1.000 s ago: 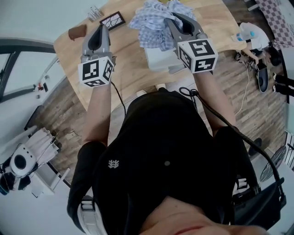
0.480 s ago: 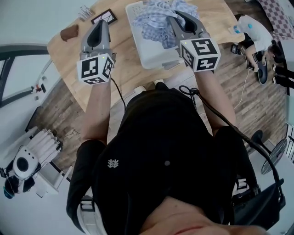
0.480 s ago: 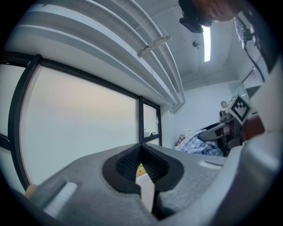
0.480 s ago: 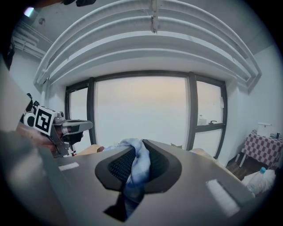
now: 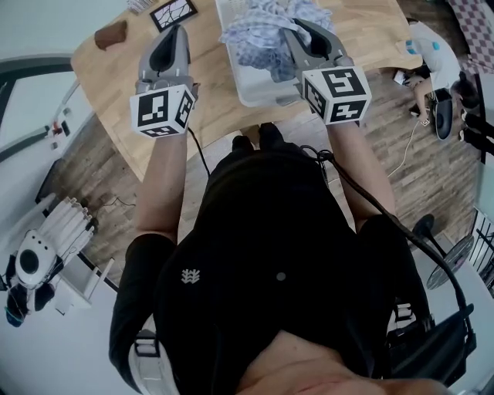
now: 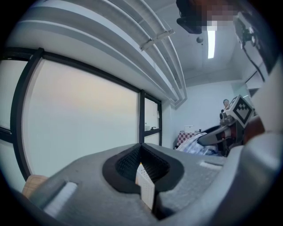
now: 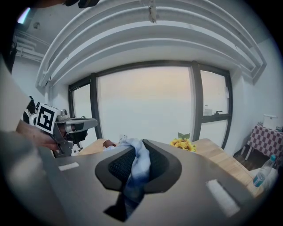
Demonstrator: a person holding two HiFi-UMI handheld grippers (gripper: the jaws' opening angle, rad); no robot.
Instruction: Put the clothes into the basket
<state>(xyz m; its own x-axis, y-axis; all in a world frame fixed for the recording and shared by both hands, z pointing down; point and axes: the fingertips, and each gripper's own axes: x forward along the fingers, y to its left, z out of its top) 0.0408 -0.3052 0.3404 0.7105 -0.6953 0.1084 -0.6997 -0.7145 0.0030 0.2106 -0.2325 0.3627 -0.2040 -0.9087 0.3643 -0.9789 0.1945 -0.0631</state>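
Observation:
A blue-and-white checked cloth [image 5: 258, 35] hangs bunched over the white basket [image 5: 258, 94] at the table's near edge. My right gripper [image 5: 297, 25] is shut on the cloth, and a fold of it [image 7: 138, 165] fills the seam between the pads. My left gripper [image 5: 177, 29] hovers over bare wood to the left of the basket. Its jaws are shut in the left gripper view [image 6: 142, 152], with only a small white strip showing in the seam. That view also shows the cloth [image 6: 193, 145] off to the right.
The wooden table [image 5: 208, 104] carries a brown object [image 5: 112, 35] and a black-framed item [image 5: 171, 11] at the far left. Sunflowers [image 7: 183, 143] stand beyond the right gripper. A white device [image 5: 35, 262] sits on the floor at lower left.
Both grippers have sunk toward the table, and the cloth has come down with the right one over the basket. Neither gripper's jaws have changed.

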